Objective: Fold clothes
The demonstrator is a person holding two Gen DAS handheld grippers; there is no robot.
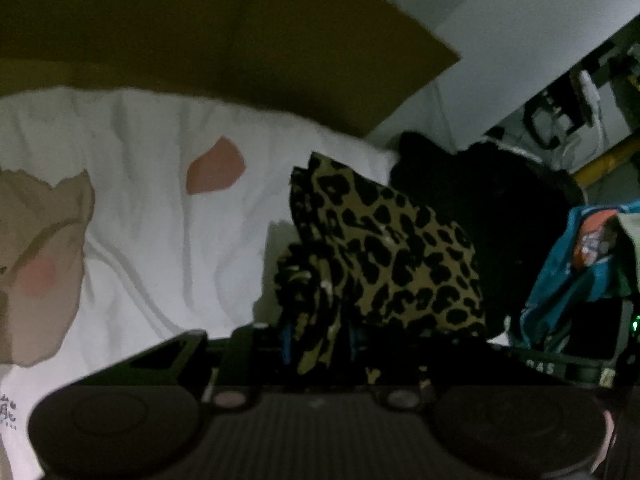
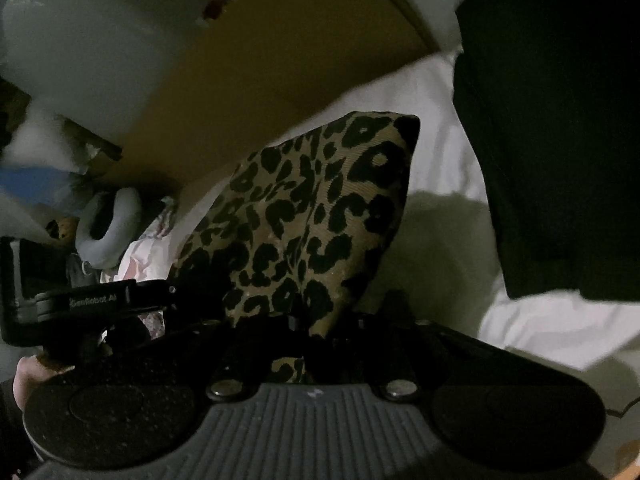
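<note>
A leopard-print garment point(image 1: 380, 248) hangs bunched above the white bedsheet point(image 1: 160, 220). My left gripper point(image 1: 320, 344) is shut on its lower edge, and the cloth covers most of the fingers. In the right wrist view the same leopard-print garment point(image 2: 312, 216) rises as a taut peak from my right gripper point(image 2: 316, 332), which is shut on another part of its edge. The left gripper's black body point(image 2: 100, 300) shows at the left of that view, with a hand point(image 2: 28, 376) below it.
The white sheet carries a brown and pink cartoon print point(image 1: 40, 264). A black garment point(image 1: 480, 200) point(image 2: 560, 140) lies beside the leopard one, with a teal garment point(image 1: 568, 272) further right. A cardboard sheet point(image 1: 240, 40) point(image 2: 280, 80) lies at the back. A grey ring-shaped item point(image 2: 108, 224) and loose clothes sit at left.
</note>
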